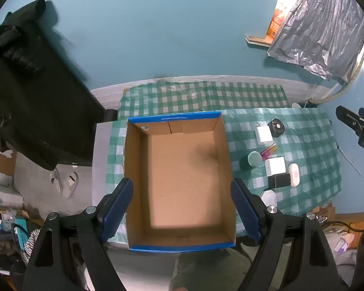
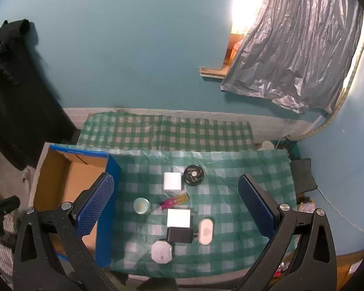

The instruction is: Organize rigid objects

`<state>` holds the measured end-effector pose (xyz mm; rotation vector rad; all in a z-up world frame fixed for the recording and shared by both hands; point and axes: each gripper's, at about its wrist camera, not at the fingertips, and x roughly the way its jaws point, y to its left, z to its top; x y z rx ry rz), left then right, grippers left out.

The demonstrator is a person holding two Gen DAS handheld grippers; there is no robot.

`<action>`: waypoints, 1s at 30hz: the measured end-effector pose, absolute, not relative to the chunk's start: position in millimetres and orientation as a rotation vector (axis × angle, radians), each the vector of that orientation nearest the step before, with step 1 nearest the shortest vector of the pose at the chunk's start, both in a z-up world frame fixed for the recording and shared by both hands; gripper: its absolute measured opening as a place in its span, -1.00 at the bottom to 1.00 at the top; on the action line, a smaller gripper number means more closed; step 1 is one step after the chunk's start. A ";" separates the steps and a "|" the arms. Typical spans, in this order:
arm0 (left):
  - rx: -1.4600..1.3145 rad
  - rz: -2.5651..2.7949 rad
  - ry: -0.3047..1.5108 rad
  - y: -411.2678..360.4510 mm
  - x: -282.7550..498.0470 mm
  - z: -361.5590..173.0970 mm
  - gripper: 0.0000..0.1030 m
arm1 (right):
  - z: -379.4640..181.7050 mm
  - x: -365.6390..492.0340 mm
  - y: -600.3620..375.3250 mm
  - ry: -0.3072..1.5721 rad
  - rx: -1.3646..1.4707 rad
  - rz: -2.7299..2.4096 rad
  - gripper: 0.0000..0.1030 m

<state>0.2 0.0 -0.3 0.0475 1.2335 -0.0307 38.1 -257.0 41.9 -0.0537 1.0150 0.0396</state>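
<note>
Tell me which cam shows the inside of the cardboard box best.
Left wrist: the cardboard box sits centred under the open left claw, its whole floor visible. Right wrist catches only a corner of it at the left edge, partly behind a claw finger.

Checked tablecloth [image 2: 230, 218], cardboard box [image 1: 179, 181], small objects

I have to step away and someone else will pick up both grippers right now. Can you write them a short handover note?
Left gripper: open, holding nothing, above the cardboard box.
Right gripper: open, holding nothing, above the items.
On the checkered cloth, right of the box: two white boxes, black round tin, teal jar, pink-and-yellow lighter, black charger, white oval case, white octagonal case.
Done: nothing packed; the box looks empty.
Left: move all eight items into the box.
</note>
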 end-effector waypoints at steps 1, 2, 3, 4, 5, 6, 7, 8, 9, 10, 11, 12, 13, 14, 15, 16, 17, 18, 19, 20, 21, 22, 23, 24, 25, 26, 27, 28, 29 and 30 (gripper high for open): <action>0.050 -0.031 1.235 0.3 0.4 -0.5 0.62 | 41.6 38.2 -257.4 1.021 -0.055 0.038 0.97; 0.051 -0.032 1.235 1.0 0.5 -0.6 0.62 | 41.3 38.2 -257.8 1.024 -0.054 0.041 0.97; 0.063 -0.017 1.232 -0.8 0.2 -0.7 0.62 | 41.2 38.1 -258.2 1.020 -0.051 0.042 0.97; 0.061 -0.019 1.232 -0.8 0.3 -1.0 0.62 | 41.1 37.9 -258.7 1.018 -0.050 0.042 0.97; 0.057 -0.019 1.232 -0.8 0.4 -1.3 0.62 | 41.1 37.8 -259.2 1.017 -0.051 0.042 0.97; 0.056 -0.018 1.232 -0.9 0.6 -1.6 0.62 | 41.0 37.7 -259.7 1.017 -0.051 0.041 0.97; 0.054 -0.017 1.232 -1.1 0.8 -2.0 0.62 | 41.0 37.6 -260.2 1.018 -0.052 0.041 0.97; 0.053 -0.016 1.232 -1.4 1.1 -2.3 0.62 | 41.0 37.5 -260.7 1.019 -0.053 0.041 0.97; 0.052 -0.015 1.233 -1.8 1.4 -2.6 0.62 | 40.8 37.3 -261.0 1.019 -0.054 0.042 0.97; 0.057 -0.010 1.227 -2.5 -0.7 -0.5 0.62 | 38.4 37.0 -258.5 1.019 -0.055 0.042 0.97; 0.057 -0.025 1.228 -3.5 -1.3 0.9 0.62 | 38.3 36.9 -258.6 1.018 -0.054 0.041 0.97; 0.060 -0.024 1.228 -4.0 -1.5 0.9 0.62 | 38.2 36.8 -259.0 1.018 -0.052 0.041 0.97; 0.063 -0.022 1.228 -4.5 -1.8 0.8 0.62 | 37.9 36.6 -258.5 1.019 -0.051 0.042 0.97; 0.066 -0.020 1.228 -5.0 -2.2 0.7 0.62 | 37.6 36.3 -258.7 1.018 -0.050 0.043 0.97; 0.069 -0.017 1.225 -5.6 -2.8 0.8 0.62 | 37.1 36.4 -258.5 1.019 -0.050 0.042 0.97; 0.074 -0.012 1.223 -6.4 -3.5 0.8 0.62 | 37.0 36.6 -258.5 1.020 -0.050 0.043 0.97; 0.070 -0.010 1.225 -2.7 -2.3 1.7 0.62 | 36.7 36.6 -258.3 1.019 -0.049 0.043 0.97; 0.071 -0.008 1.227 -3.5 -0.9 0.6 0.62 | 36.6 36.9 -258.1 1.021 -0.049 0.042 0.97; 0.070 -0.010 1.228 -3.8 -1.2 0.5 0.62 | 36.4 37.0 -257.9 1.022 -0.049 0.043 0.97; 0.068 -0.012 1.230 -4.3 -1.4 0.2 0.62 | 36.3 36.9 -257.7 1.023 -0.049 0.044 0.97; 0.057 -0.009 1.237 0.8 0.3 -3.7 0.62 | 35.8 34.0 -258.0 1.022 -0.047 0.044 0.97; 0.056 -0.010 1.239 0.7 0.6 -4.5 0.62 | 36.0 32.6 -259.0 1.022 -0.048 0.046 0.97; 0.057 -0.011 1.240 0.3 0.8 -4.8 0.62 | 34.6 31.8 -259.5 1.022 -0.049 0.048 0.97; 0.057 -0.013 1.241 0.0 1.0 -5.0 0.62 | 34.4 32.0 -259.4 1.022 -0.051 0.048 0.97; 0.058 -0.013 1.242 -0.4 1.1 -5.4 0.62 | 35.1 33.3 -259.0 1.023 -0.050 0.045 0.97; 0.059 -0.014 1.242 -0.8 1.3 -5.9 0.62 | 35.9 34.1 -258.9 1.023 -0.049 0.043 0.97; 0.058 -0.014 1.240 -1.0 0.3 -5.4 0.62 | 34.4 33.7 -258.0 1.022 -0.049 0.043 0.97; 0.059 -0.012 1.241 -1.5 0.1 -5.4 0.62 | 33.0 33.9 -256.7 1.023 -0.050 0.042 0.97; 0.060 -0.009 1.243 -1.8 0.3 -5.9 0.62 | 33.3 34.2 -256.5 1.022 -0.051 0.041 0.97; 0.061 -0.006 1.243 -1.9 0.5 -6.3 0.62 | 33.7 34.7 -256.3 1.022 -0.051 0.041 0.97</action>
